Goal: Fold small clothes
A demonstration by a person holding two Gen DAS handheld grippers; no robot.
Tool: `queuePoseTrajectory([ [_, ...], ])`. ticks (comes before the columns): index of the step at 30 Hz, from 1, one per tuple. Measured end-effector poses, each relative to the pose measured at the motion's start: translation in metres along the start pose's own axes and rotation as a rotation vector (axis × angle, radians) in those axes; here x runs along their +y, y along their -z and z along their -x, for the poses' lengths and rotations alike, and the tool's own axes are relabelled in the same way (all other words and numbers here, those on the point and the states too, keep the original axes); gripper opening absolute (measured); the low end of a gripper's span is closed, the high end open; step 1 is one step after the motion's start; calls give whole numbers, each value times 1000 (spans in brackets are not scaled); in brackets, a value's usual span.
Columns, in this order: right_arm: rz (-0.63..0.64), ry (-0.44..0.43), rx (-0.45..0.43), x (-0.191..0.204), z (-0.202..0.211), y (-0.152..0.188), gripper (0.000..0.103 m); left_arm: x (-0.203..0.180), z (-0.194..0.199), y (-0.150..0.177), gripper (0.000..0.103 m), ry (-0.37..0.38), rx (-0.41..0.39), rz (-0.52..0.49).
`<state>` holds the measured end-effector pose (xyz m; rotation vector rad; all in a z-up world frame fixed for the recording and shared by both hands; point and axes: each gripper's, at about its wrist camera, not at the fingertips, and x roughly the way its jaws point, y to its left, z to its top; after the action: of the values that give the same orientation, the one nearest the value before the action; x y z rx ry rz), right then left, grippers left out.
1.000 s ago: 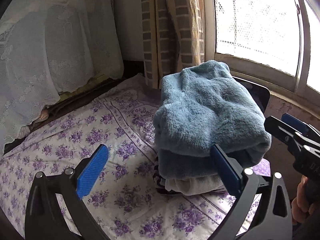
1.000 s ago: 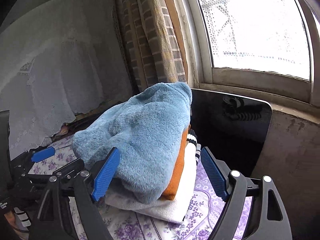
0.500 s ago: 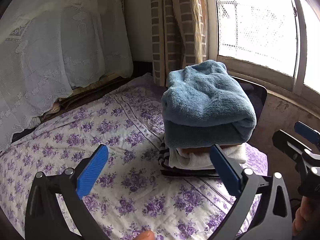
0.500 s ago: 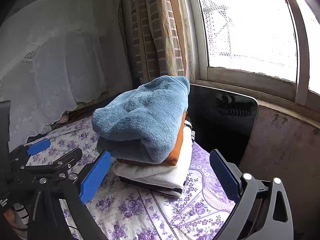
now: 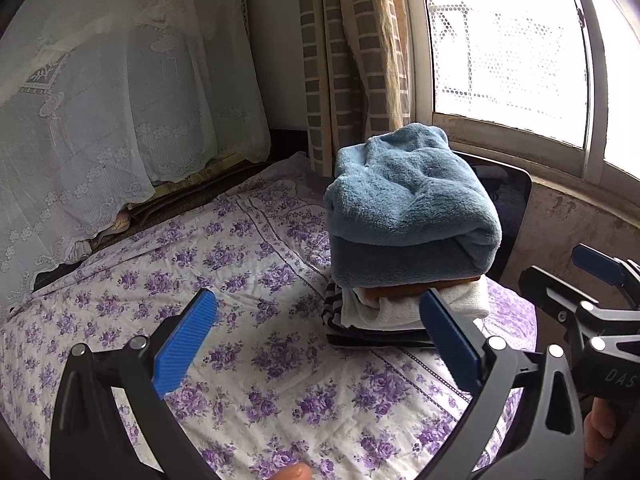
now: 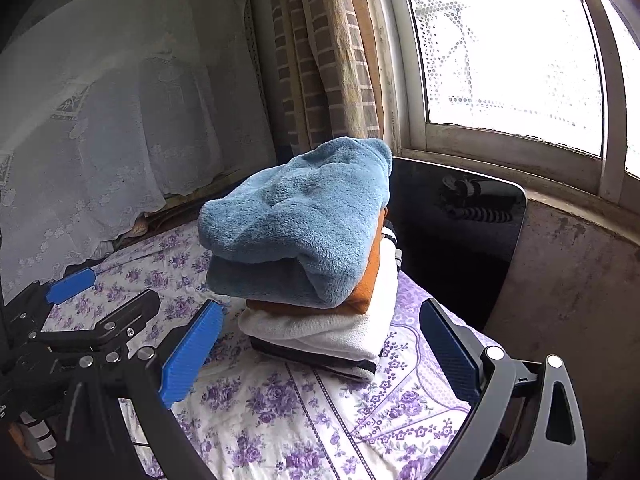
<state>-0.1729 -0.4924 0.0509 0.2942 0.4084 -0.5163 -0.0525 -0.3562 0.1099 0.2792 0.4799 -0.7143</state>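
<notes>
A stack of folded clothes stands on the floral bedsheet [image 5: 248, 264] near the window corner. On top lies a fluffy blue garment [image 5: 404, 204] [image 6: 304, 220], under it an orange piece [image 6: 366, 292], a white one [image 6: 320, 330] and a black-and-white striped one [image 5: 372, 336]. My left gripper [image 5: 320, 340] is open, short of the stack, with nothing between its blue pads. My right gripper [image 6: 320, 344] is also open and empty, a little back from the stack's near side. Each gripper shows at the edge of the other's view.
A glossy black panel [image 6: 460, 216] stands behind the stack against the stained wall under the window [image 6: 508, 48]. A checked curtain [image 5: 352, 60] hangs in the corner. White lace fabric [image 5: 120, 100] covers the far left. The bedsheet stretches left of the stack.
Both grippers have drawn back from the stack, which now looks smaller and farther off. The right gripper's jaws have spread wider and no longer flank the blue garment.
</notes>
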Motion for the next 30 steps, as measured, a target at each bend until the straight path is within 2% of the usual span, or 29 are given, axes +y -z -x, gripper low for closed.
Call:
queuePoseTrajectory([
  [12, 7, -15, -8, 3, 2, -2, 99, 1, -4, -2, 99, 29, 25, 17],
  [30, 13, -23, -33, 4, 9, -9, 99, -3, -6, -8, 99, 39, 18, 13],
])
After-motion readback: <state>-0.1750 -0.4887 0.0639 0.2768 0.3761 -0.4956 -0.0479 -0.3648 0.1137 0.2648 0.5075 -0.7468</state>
